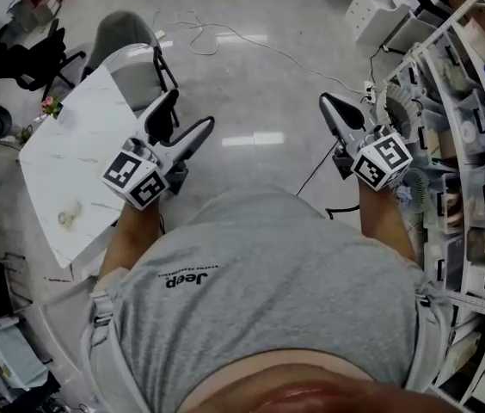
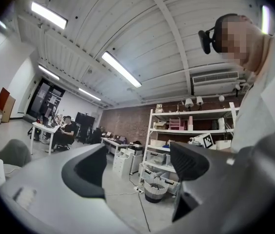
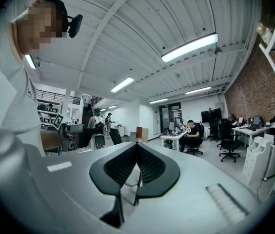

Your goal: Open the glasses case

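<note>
No glasses case shows clearly in any view. A small pale object (image 1: 69,216) lies on the white table (image 1: 83,136) at the left, too small to identify. My left gripper (image 1: 182,127) is held in front of the person's chest, above the floor and just right of the table; its jaws stand apart with nothing between them (image 2: 137,155). My right gripper (image 1: 335,110) is raised at the right, near the shelves. Its two black jaws meet at the tips with nothing held (image 3: 136,147). Both gripper views look out across the room and ceiling.
A grey chair (image 1: 126,46) stands behind the table. Crowded shelving (image 1: 475,144) runs along the right side. Cables (image 1: 225,33) trail over the shiny floor ahead. The person's grey T-shirt (image 1: 260,299) fills the lower head view. Desks and seated people show far off.
</note>
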A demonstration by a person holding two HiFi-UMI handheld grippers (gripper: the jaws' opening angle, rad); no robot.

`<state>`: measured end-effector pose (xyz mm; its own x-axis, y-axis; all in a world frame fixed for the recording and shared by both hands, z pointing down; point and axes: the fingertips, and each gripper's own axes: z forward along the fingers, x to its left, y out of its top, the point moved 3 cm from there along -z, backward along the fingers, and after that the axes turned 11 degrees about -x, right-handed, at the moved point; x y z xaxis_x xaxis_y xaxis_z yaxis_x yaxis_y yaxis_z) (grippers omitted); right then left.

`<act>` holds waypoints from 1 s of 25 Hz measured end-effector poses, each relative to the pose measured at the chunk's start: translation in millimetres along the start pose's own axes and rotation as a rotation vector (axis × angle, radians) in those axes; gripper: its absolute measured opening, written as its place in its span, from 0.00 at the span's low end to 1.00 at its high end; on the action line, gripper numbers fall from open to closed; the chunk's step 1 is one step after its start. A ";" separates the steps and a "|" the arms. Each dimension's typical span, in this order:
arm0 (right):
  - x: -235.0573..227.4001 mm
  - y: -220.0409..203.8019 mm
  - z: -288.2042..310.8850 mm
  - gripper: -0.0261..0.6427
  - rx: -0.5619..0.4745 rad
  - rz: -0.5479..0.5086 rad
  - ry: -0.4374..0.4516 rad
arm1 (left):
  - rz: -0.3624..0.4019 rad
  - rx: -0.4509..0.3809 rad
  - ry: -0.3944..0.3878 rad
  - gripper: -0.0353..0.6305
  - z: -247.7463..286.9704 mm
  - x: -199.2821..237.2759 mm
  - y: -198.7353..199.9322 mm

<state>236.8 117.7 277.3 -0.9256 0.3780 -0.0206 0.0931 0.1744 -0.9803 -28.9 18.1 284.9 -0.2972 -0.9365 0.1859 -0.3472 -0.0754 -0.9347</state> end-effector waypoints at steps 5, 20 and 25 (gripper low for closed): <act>-10.5 -10.2 45.1 0.04 0.014 0.004 -0.035 | -0.026 0.006 -0.016 0.71 6.6 54.0 1.3; -95.0 -33.6 117.1 0.04 0.035 0.057 0.025 | -0.028 0.018 0.066 0.71 68.7 123.8 -14.0; -156.2 -39.8 134.7 0.04 0.014 0.079 0.106 | 0.016 0.008 0.142 0.71 112.3 128.5 -26.2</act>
<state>328.3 -70.8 293.1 -0.8716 0.4840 -0.0776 0.1580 0.1275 -0.9792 41.9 -138.7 299.2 -0.4258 -0.8797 0.2118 -0.3348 -0.0642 -0.9401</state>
